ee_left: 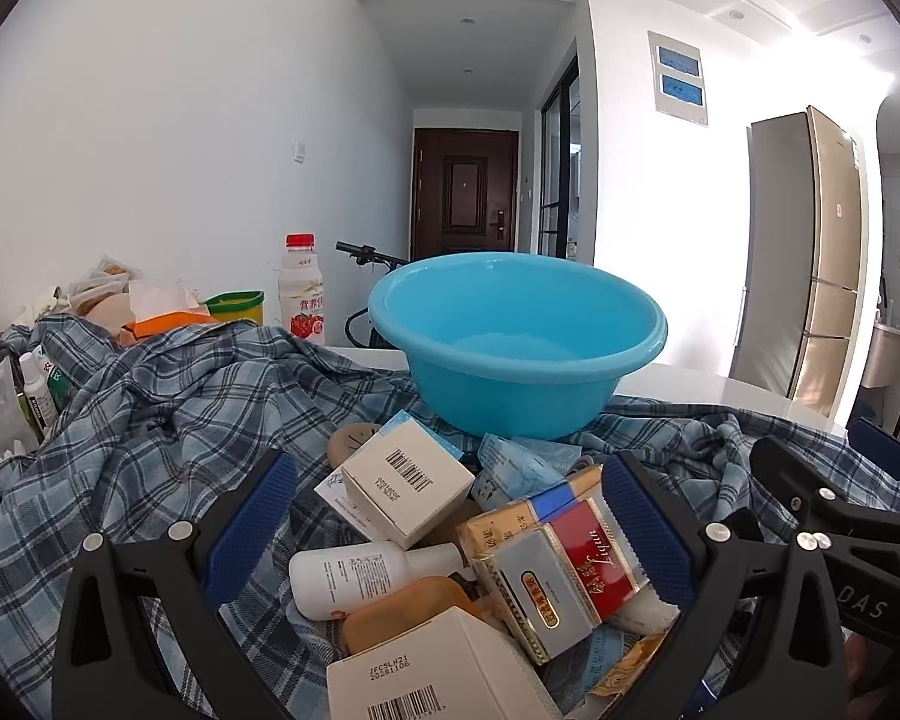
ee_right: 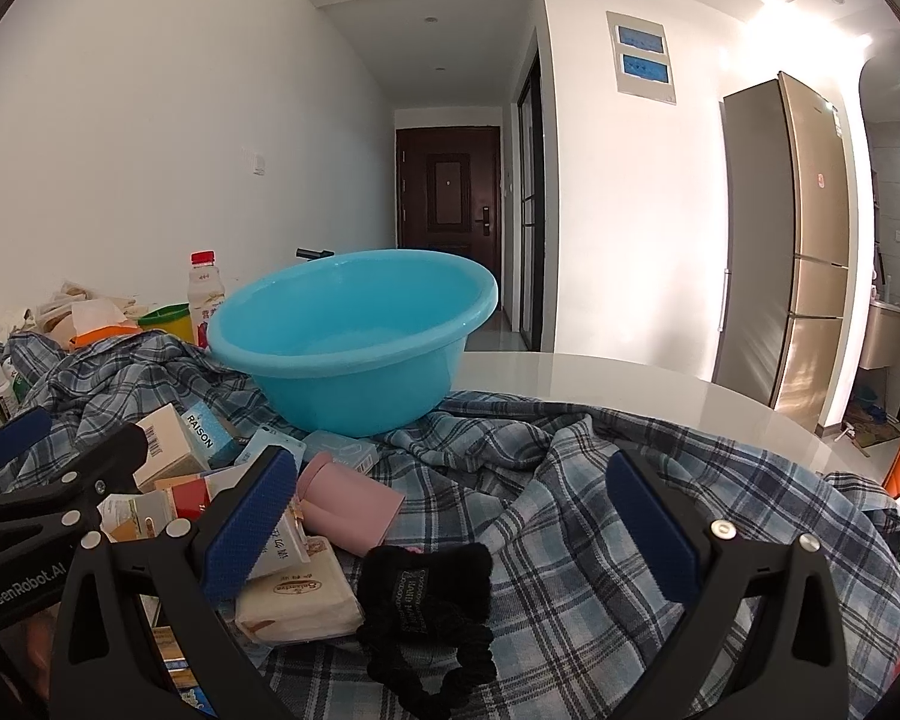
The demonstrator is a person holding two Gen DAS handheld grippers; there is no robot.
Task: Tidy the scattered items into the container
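Observation:
An empty blue basin (ee_left: 516, 342) stands on a plaid cloth (ee_left: 168, 420); it also shows in the right wrist view (ee_right: 354, 348). My left gripper (ee_left: 450, 516) is open above a heap of items: a white box with a barcode (ee_left: 408, 489), a white bottle (ee_left: 366, 576), a red and silver pack (ee_left: 564, 576), an orange pouch (ee_left: 414, 606). My right gripper (ee_right: 450, 516) is open over a black scrunchie (ee_right: 426, 600), a pink case (ee_right: 348, 504) and a tissue pack (ee_right: 300, 600).
A red-capped drink bottle (ee_left: 301, 294), a green-rimmed tub (ee_left: 237, 306) and bags stand at the back left. The white table's edge (ee_right: 660, 384) curves to the right. A fridge (ee_right: 792, 240) stands beyond. The other gripper (ee_right: 48, 498) is at the left.

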